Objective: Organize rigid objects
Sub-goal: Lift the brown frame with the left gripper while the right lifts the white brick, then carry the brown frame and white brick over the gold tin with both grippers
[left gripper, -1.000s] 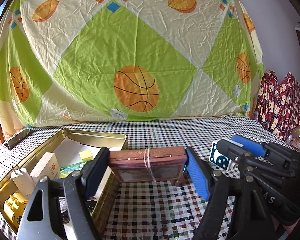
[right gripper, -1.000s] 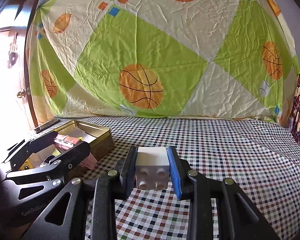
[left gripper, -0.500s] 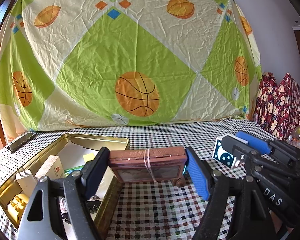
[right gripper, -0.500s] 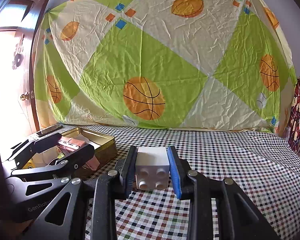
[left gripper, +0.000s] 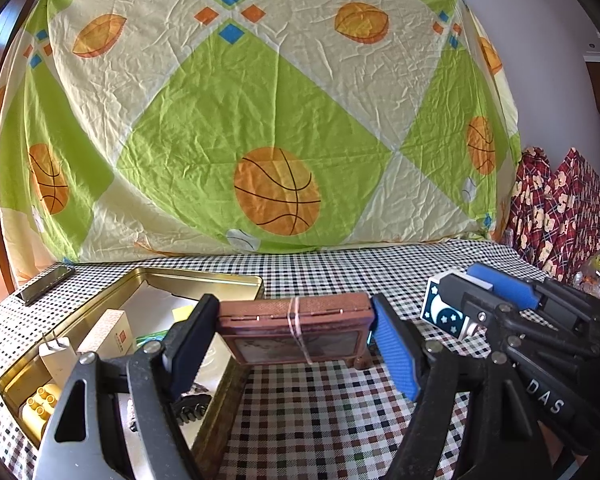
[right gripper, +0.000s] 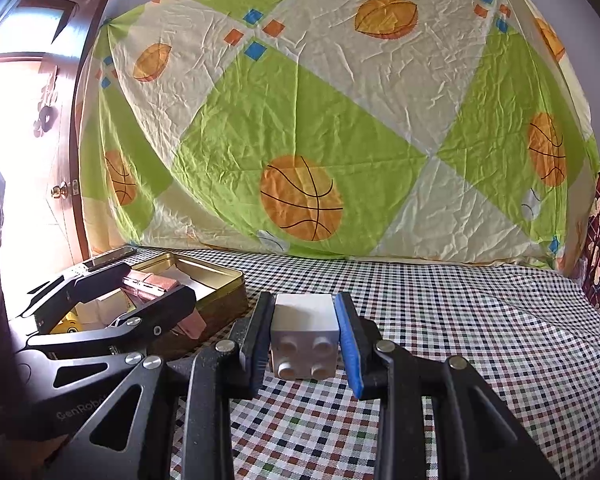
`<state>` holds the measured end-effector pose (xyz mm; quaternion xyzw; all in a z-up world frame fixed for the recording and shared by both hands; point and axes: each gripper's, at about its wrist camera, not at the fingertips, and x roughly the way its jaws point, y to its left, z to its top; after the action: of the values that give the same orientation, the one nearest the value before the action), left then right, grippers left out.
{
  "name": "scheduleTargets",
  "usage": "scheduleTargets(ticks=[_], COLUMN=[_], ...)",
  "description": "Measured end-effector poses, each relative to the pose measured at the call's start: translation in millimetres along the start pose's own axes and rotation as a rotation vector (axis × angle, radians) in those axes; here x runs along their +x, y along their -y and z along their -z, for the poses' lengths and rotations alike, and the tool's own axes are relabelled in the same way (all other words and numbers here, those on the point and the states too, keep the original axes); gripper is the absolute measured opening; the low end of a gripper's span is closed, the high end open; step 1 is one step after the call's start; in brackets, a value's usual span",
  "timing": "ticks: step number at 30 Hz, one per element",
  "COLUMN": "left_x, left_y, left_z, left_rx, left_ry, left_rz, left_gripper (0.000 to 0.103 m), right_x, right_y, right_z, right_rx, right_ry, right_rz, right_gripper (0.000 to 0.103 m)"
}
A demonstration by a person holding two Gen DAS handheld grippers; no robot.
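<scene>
Claws [left gripper: 294,334] [right gripper: 303,334] still grip box [left gripper: 296,328] and block [right gripper: 303,344].

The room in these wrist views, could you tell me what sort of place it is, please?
Most likely a room in a home, set up for recording. A basketball-print bedsheet hangs as a backdrop, a checked cloth covers the work surface, and a wooden door with a brass knob stands at the left.
</scene>
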<state>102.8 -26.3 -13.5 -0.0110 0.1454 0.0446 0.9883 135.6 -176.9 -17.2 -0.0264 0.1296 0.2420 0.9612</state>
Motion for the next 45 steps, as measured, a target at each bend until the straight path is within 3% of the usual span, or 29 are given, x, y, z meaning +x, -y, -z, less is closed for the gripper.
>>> scheduleTargets(ticks=[22, 45], left_x=[-18.6, -42.7], left_y=[-15.8, -38.1], left_z=[4.0, 6.6], left_rx=[-0.035, -0.081], left_ry=[0.027, 0.090], left_rz=[-0.004, -0.004], left_gripper=[0.077, 0.077], right_x=[-0.4, 4.3], right_y=[-4.3, -39.8], right_z=[0.2, -0.9], right_rx=[-0.004, -0.034], right_ry=[0.010, 0.033], right_rz=[-0.014, -0.055], right_gripper=[0.034, 0.034])
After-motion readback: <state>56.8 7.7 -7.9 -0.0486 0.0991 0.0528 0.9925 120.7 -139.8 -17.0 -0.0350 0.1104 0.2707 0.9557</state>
